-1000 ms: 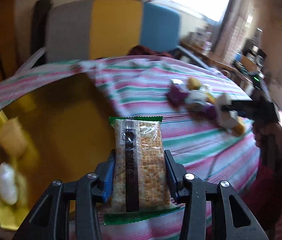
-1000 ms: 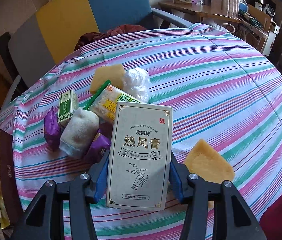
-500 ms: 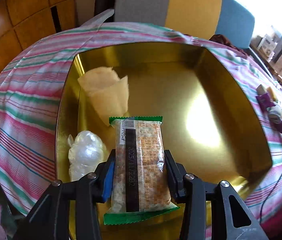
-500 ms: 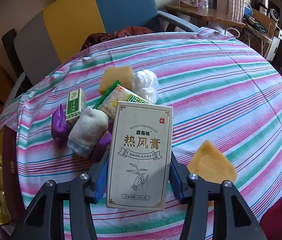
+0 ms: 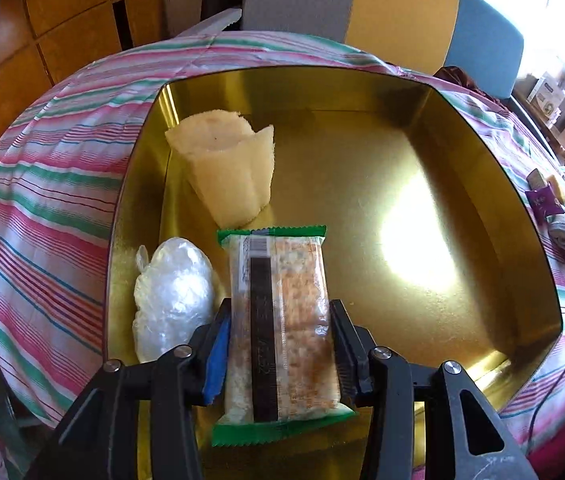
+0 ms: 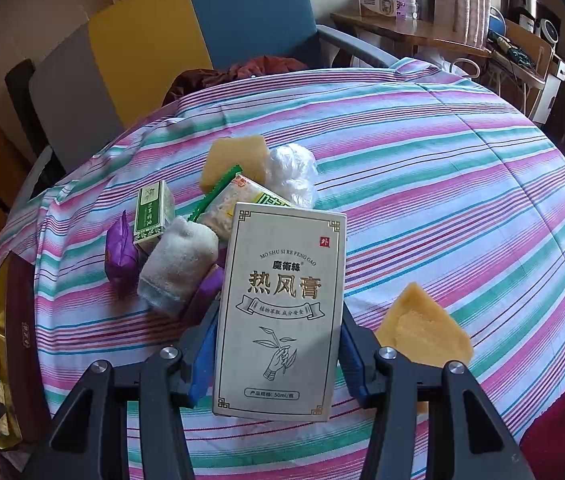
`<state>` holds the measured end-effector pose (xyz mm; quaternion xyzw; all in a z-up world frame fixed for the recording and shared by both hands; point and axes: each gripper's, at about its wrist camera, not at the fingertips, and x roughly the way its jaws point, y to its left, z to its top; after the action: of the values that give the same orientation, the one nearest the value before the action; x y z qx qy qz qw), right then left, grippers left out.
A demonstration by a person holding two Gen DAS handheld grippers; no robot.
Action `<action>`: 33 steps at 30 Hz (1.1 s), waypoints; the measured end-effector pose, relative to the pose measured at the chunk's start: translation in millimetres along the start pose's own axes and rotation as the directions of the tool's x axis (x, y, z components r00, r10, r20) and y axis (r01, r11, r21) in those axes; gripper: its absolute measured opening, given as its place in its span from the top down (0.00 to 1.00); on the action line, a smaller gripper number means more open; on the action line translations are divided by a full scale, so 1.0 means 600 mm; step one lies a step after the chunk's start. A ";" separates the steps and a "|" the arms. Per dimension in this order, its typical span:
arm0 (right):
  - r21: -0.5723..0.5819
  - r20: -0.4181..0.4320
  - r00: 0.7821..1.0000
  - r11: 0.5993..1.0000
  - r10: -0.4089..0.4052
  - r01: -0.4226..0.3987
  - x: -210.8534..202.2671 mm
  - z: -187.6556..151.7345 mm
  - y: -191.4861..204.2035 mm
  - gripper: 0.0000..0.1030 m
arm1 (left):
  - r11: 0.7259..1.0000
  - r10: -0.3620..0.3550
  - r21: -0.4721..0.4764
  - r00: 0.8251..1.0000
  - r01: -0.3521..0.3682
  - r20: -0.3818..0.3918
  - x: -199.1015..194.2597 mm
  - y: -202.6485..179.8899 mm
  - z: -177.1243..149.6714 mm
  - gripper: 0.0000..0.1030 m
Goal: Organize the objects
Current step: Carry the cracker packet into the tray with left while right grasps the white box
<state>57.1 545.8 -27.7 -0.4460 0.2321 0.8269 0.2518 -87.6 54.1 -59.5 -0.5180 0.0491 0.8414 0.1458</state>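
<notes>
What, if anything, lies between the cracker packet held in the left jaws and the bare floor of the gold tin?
Nothing visible does. The cracker packet hangs over the gold tin; the plastic-wrapped bundle and pale sponge lie to the left, leaving open floor ahead and to the right.

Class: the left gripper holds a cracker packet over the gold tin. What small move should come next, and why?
Probably lower the cracker packet onto the bare floor of the gold tin and open the left gripper. It is already over the tin, beside the plastic-wrapped bundle and pale sponge.
</notes>
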 end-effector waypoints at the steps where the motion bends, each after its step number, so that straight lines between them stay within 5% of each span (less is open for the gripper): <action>1: 0.000 0.001 1.000 1.000 0.000 0.000 0.000 0.000 0.000 0.49 | 1.000 0.007 0.008 1.000 -0.007 0.013 -0.005 -0.001 -0.002 0.52; 8: 0.013 0.026 1.000 1.000 0.000 -0.001 -0.008 0.000 -0.004 0.49 | 1.000 0.030 -0.004 0.996 -0.029 0.080 -0.037 0.002 -0.006 0.47; 20: 0.015 0.173 0.980 0.995 0.099 -0.103 -0.091 0.001 0.029 0.49 | 0.993 0.115 -0.066 0.964 -0.102 0.239 -0.118 0.040 -0.037 0.45; 27: -0.149 0.161 0.953 0.961 0.256 -0.233 -0.154 -0.002 0.175 0.49 | 0.992 0.115 -0.074 0.962 -0.099 0.250 -0.123 0.051 -0.045 0.45; 33: -0.331 0.046 0.912 0.867 0.409 -0.372 -0.165 -0.029 0.355 0.49 | 0.992 0.115 -0.076 0.963 -0.100 0.245 -0.120 0.064 -0.049 0.45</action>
<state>-17.8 351.2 82.4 -0.3759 0.1675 0.9112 0.0177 -43.5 -3.2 -11.5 -0.4094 0.0322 0.9075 0.0887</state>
